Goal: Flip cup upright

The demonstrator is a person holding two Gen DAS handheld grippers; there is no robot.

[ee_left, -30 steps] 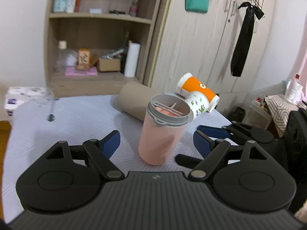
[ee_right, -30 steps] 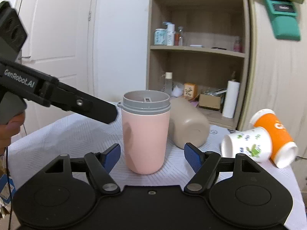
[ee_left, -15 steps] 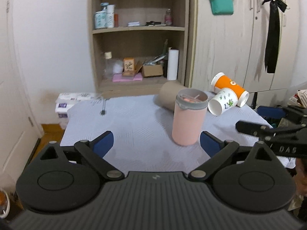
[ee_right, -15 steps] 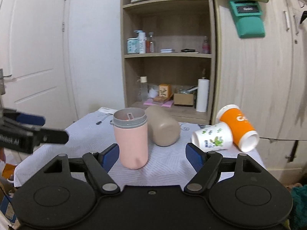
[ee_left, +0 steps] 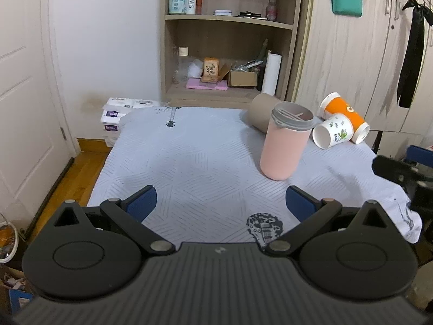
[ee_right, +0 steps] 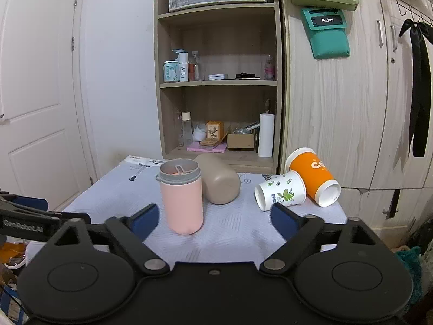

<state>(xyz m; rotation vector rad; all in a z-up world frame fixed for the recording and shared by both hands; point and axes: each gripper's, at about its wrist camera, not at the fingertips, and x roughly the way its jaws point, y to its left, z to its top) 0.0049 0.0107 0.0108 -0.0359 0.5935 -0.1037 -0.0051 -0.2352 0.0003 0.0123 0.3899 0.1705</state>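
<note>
Across the cloth-covered surface (ee_left: 189,162) in front of you, the largest thing is the pink cup (ee_right: 181,197), standing upright with its grey rim on top, toward the right half as your left camera sees it. Just behind it a tan cup (ee_right: 220,179) lies on its side, closed base toward your right camera. To the right of those, a white floral paper cup (ee_right: 281,191) and an orange paper cup (ee_right: 314,180) both lie tipped over, touching each other near the surface's far right corner. Your left gripper (ee_left: 220,203) hangs back over the near edge, jaws spread wide and holding nothing, well apart from the pink cup. Your right gripper (ee_right: 213,216) likewise has its jaws released and empty, short of the pink cup.
</note>
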